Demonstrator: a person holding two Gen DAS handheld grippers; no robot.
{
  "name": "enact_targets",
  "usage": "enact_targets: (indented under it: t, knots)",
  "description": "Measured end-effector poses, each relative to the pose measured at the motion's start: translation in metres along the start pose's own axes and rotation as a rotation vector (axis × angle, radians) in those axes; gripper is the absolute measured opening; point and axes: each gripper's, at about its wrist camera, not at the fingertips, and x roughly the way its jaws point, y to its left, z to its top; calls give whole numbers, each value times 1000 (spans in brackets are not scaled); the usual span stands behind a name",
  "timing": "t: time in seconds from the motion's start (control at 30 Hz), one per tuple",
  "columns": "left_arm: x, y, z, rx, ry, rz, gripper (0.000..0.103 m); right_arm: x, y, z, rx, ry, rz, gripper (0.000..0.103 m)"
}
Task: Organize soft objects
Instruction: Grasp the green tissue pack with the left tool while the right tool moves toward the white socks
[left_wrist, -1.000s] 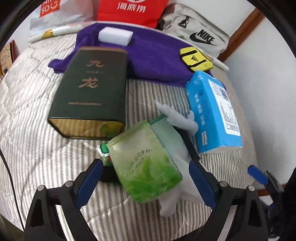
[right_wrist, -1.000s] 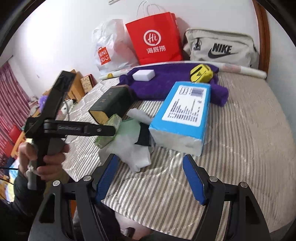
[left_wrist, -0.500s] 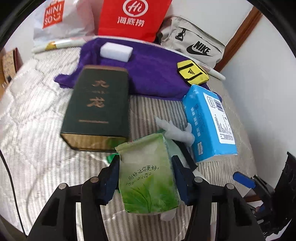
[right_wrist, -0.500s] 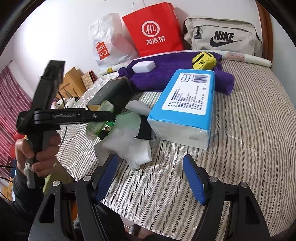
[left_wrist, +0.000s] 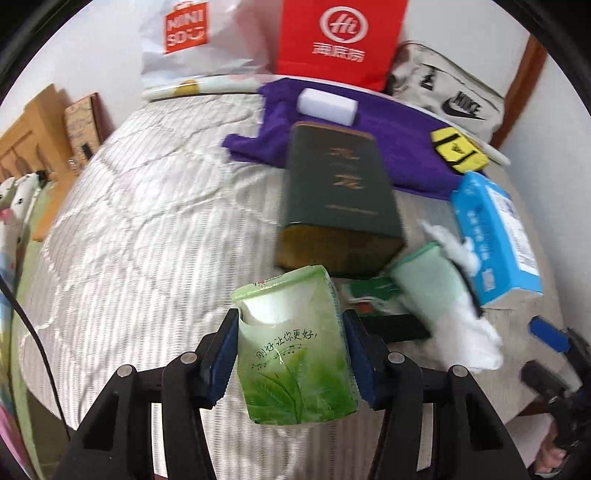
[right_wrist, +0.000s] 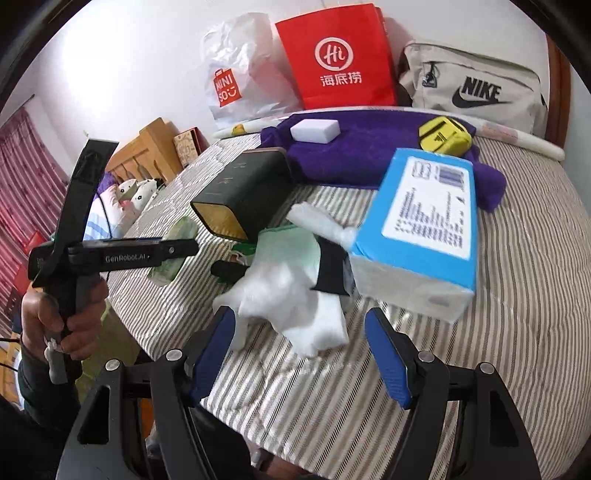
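1. Closest thing: the left gripper (left_wrist: 291, 354) is clamped on a green tissue pack (left_wrist: 295, 347), blue pads pressed into both its sides. The pack is lifted off the bed and upright, and its bottom edge hides whatever's right under it. From the right wrist view only a sliver of that pack (right_wrist: 173, 251) shows behind the gripper body.
2. The right gripper (right_wrist: 299, 354) is spread wide with nothing between the pads, hovering near the bed's front edge, just short of a white fluffy thing (right_wrist: 291, 295).
3. That white fluffy thing is blurry and I honestly can't tell what it is. A pale green pack (right_wrist: 291, 247) is half buried under it, with a black strap (right_wrist: 330, 266) across it, and some small green wrapper (left_wrist: 373, 291) is mostly hidden.
4. The blue tissue pack (right_wrist: 424, 218) sits just right of that pile, tipped up at an angle, label blurred.
5. The dark green tin (left_wrist: 340, 199) lies flat mid-bed, far end on the purple towel (right_wrist: 373, 147).
6. The striped bedcover (left_wrist: 147, 236) has lots of open room on the left side.
7. On the towel: a white sponge (right_wrist: 316, 129) and a yellow pouch (right_wrist: 443, 136).
8. Against the wall: a white shopping bag (right_wrist: 236, 74), a red paper bag (right_wrist: 336, 59) and a grey sports bag (right_wrist: 476, 88), its right end cut off.
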Motion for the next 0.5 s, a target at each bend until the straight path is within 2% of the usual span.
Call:
enact_targets:
  t: [0.1, 0.2, 0.27, 0.33, 0.5]
  knots:
    - [2, 10, -1, -5, -7, 36, 52, 2, 7, 9, -26, -25, -23, 72]
    - [5, 16, 1, -13, -7, 23, 52, 6, 15, 21, -82, -50, -78, 70]
    - [6, 18, 1, -14, -5, 13, 53, 12, 19, 29, -128, -60, -120, 64]
    - [8, 20, 2, -17, -8, 9, 53, 21, 25, 36, -185, -59, -155, 51]
    - [11, 26, 6, -15, -13, -1, 53, 51, 36, 53, -269, -16, -194, 46]
